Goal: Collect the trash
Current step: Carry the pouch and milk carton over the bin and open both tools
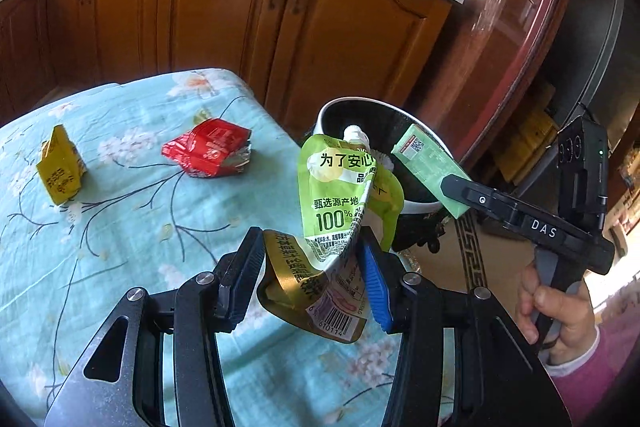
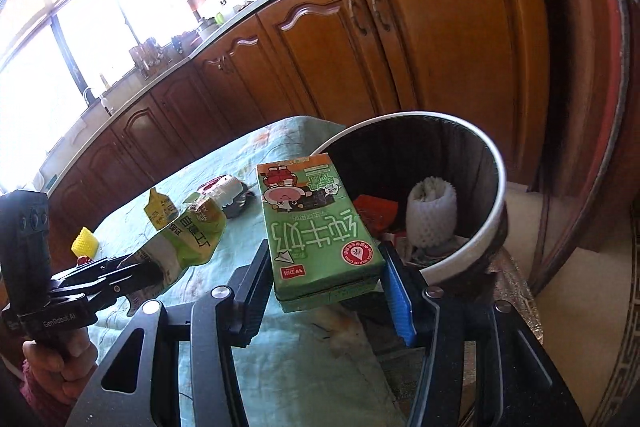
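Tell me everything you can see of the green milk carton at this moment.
The green milk carton is a small rectangular paper box with white Chinese lettering, a cartoon cow picture and a red round seal. It looks whole, barely dented. The right gripper clamps its lower end between its pads, holding it in the air, tilted, its far end at the rim of the lined trash bin. Nothing else touches it.

Bench cloth point(image 1: 120, 227) — matt woven fabric, floral print. Green pouch point(image 1: 336, 195) — glossy plastic film, creased. Red wrapper point(image 1: 208, 151): shiny foil, crumpled. Milk carton point(image 2: 320, 227): smooth coated paper. Cabinet doors point(image 1: 224, 23): varnished wood, semi-gloss. Foam net point(image 2: 432, 211): white, rough.
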A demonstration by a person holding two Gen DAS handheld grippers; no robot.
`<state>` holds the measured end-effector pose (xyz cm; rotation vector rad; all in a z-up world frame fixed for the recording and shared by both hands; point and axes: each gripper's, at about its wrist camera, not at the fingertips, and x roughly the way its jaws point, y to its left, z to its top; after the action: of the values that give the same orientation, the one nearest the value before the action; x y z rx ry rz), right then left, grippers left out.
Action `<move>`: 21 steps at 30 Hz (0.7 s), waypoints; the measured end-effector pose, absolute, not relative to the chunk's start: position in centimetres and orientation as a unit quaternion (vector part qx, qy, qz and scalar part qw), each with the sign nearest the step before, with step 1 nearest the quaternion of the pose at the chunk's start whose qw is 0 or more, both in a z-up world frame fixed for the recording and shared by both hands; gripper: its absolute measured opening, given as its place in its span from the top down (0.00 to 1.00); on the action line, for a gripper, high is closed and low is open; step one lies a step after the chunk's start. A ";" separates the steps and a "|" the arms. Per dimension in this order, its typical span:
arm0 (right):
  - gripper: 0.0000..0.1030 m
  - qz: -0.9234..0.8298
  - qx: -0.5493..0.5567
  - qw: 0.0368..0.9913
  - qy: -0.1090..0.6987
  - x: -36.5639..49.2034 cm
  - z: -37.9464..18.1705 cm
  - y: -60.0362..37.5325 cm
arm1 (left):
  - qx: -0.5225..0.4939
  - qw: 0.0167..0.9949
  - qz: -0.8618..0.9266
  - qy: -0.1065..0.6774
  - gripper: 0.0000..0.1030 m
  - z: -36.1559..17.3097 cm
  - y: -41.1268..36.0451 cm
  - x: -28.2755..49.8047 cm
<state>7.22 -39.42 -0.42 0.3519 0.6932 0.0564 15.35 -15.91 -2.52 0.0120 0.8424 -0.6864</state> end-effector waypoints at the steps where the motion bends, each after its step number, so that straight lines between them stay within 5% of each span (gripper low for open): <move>1: 0.49 0.023 0.175 0.925 0.336 7.2 -0.4 -39.9 | 0.009 0.855 -0.329 0.400 0.55 -2.4 -16.5 15.4; 21: 0.49 -0.017 0.165 0.925 0.343 8.8 -0.8 -43.9 | 0.045 0.844 -0.342 0.412 0.55 -2.8 -23.6 18.8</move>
<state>8.81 -43.87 -0.76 0.3391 0.7031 -0.0351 18.82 -23.65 -2.79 0.0941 0.8689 -0.7222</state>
